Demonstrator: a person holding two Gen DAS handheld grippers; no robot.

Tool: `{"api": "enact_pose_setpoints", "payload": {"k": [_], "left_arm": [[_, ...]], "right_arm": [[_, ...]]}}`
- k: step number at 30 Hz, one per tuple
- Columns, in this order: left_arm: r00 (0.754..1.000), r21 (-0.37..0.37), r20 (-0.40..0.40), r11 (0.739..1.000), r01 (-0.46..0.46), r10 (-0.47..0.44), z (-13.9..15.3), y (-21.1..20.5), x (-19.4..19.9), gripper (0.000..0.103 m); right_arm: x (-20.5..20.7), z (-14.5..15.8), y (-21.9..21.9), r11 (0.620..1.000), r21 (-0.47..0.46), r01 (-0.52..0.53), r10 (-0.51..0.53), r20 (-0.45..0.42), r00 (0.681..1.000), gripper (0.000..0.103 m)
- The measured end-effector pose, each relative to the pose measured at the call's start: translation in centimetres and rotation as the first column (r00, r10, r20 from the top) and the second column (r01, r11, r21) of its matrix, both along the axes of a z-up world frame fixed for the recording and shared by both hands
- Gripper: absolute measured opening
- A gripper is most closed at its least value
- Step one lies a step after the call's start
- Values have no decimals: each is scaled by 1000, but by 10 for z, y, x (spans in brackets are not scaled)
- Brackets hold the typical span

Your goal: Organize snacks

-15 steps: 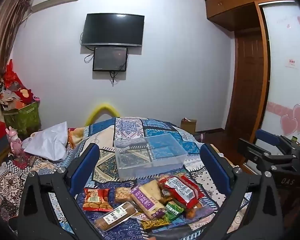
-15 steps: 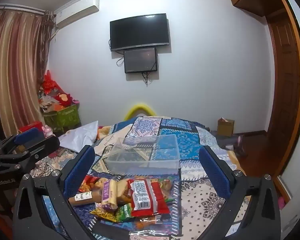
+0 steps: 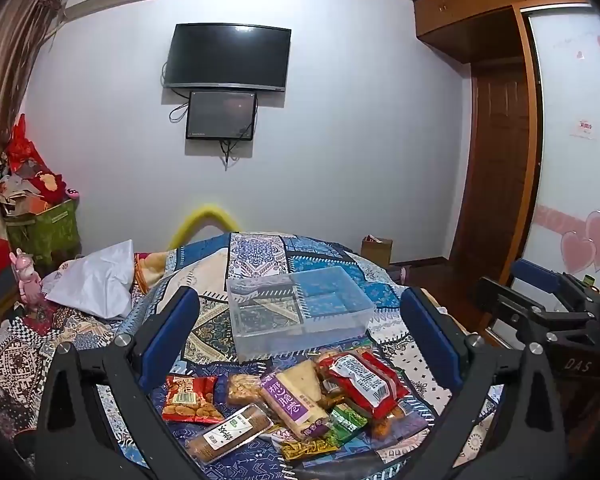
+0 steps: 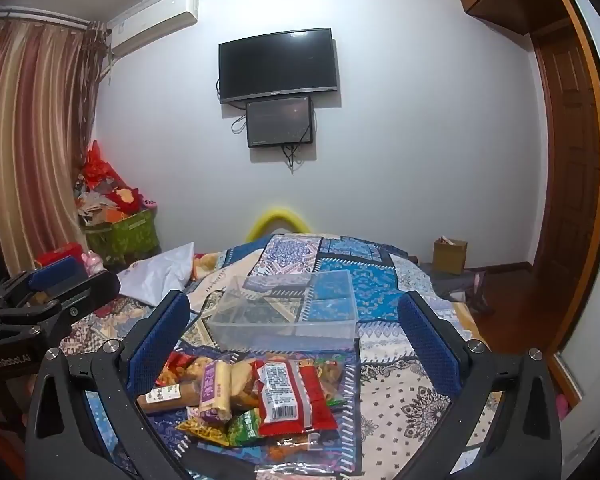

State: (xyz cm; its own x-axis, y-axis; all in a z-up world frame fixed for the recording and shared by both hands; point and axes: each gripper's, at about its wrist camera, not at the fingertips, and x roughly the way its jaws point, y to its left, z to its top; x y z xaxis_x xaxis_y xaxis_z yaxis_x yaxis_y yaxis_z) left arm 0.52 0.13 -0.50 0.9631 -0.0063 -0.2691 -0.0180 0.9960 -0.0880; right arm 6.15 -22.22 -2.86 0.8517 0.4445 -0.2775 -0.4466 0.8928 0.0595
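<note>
Piled on the patchwork bed cover (image 3: 400, 360), just in front of one clear plastic box (image 3: 300, 312) — a heap of snacks (image 3: 284, 404): one red packet (image 3: 360, 382), one purple-labelled bar (image 3: 290, 400), one brown roll (image 3: 230, 432), green and yellow sachets. Left gripper (image 3: 300, 344) and right gripper (image 4: 294, 340) — fingers spread wide, holding nothing.

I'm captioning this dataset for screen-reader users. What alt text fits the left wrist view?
The open left gripper hovers over a pile of snack packets on a patterned bedspread, with an empty clear plastic bin just beyond them. The right gripper shows at the right edge; a wall-mounted TV hangs behind.
</note>
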Motion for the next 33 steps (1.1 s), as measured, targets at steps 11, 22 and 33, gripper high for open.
{"api": "enact_pose_setpoints", "payload": {"k": [11, 22, 33], "left_arm": [[1000, -6, -12, 1000, -17, 17, -3, 1, 2, 102], [1000, -8, -17, 1000, -15, 15, -2, 3, 3, 102], [1000, -5, -17, 1000, -6, 6, -2, 2, 4, 102]], "right_arm": [[-4, 0, 0, 1000, 4, 1, -1, 8, 1000, 103], [-5, 2, 1, 1000, 5, -6, 6, 12, 1000, 103], [-2, 0, 1, 1000, 10, -14, 14, 7, 1000, 103]]}}
